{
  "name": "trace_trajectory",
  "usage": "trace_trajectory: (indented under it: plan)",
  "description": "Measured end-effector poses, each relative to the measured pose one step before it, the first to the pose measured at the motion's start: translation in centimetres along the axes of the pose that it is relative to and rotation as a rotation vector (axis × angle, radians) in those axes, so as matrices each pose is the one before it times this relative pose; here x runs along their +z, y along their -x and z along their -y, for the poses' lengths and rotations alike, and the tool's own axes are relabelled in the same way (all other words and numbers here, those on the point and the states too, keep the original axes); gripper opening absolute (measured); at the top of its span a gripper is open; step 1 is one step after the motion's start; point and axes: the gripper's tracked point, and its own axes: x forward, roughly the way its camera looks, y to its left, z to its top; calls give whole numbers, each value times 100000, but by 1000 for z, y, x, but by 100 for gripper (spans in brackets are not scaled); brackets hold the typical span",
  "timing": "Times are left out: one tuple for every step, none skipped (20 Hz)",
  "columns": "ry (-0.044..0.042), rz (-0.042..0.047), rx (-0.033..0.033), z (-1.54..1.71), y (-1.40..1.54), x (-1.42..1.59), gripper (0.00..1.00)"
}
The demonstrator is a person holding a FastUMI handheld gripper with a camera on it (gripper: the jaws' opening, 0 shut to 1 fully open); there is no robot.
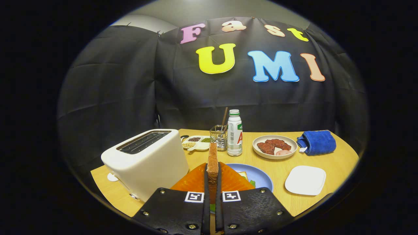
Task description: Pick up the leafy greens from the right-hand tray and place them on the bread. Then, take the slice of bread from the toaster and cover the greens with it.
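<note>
Gripper (212, 195) fingers clamped on bread slice (212, 160), held edge-on, upright, above blue plate (261, 176) with greens (251, 182), beside toaster (147, 160). Slice likely light, stiff, crumbly; flat-face grip suits, gentle pressure.

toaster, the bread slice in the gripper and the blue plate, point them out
toaster (147, 163): gripper view, its white front wall.
bread slice (212, 163): gripper view, upright crust edge between the fingers.
blue plate (261, 176): gripper view, bare rim beyond the fingers.
</note>
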Motion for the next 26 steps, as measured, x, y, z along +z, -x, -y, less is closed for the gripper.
trace_trajectory:
  plan:
    - [452,462,401,-232,-14,-1,6]
    - [912,105,133,-68,-165,-128,6]
    - [320,-624,373,-63,-122,-324,6]
    - [-1363,-806,742,-13,-131,-639,6]
    - [-1854,-745,678,16,-132,-385,6]
    - [-708,-1185,22,196,-90,-317,6]
    - [-230,-556,-540,373,-50,-174,6]
    - [-89,-138,-2,188,-40,-67,6]
    - [44,34,-129,212,-14,6,7]
    - [498,396,-281,275,-1,56,7]
    - [970,-89,-632,398,51,-33,9]
    - [890,-498,-192,262,-137,-81,9]
    - [454,-585,-22,250,-221,-277,12]
    - [965,-672,-793,402,-82,-141,15]
    - [2116,-422,-2416,796,72,7,18]
    - [1756,-353,-1511,568,-100,-101,19]
    - [664,-776,-1226,500,-168,-327,27]
    - [-895,-633,568,53,-105,-196,27]
    - [-1057,-432,267,139,-32,-78,27]
    - [330,-514,-514,408,-22,-48,27]
    - [619,-774,-343,350,-126,-183,27]
    - [504,-879,-658,281,-133,-281,27]
    - [1922,-993,-1710,691,-235,-395,28]
    - [1784,-1468,-1310,571,1,-294,35]
    - [-703,-1071,4,197,-242,-506,36]
    - [-1560,-662,253,186,-105,-235,36]
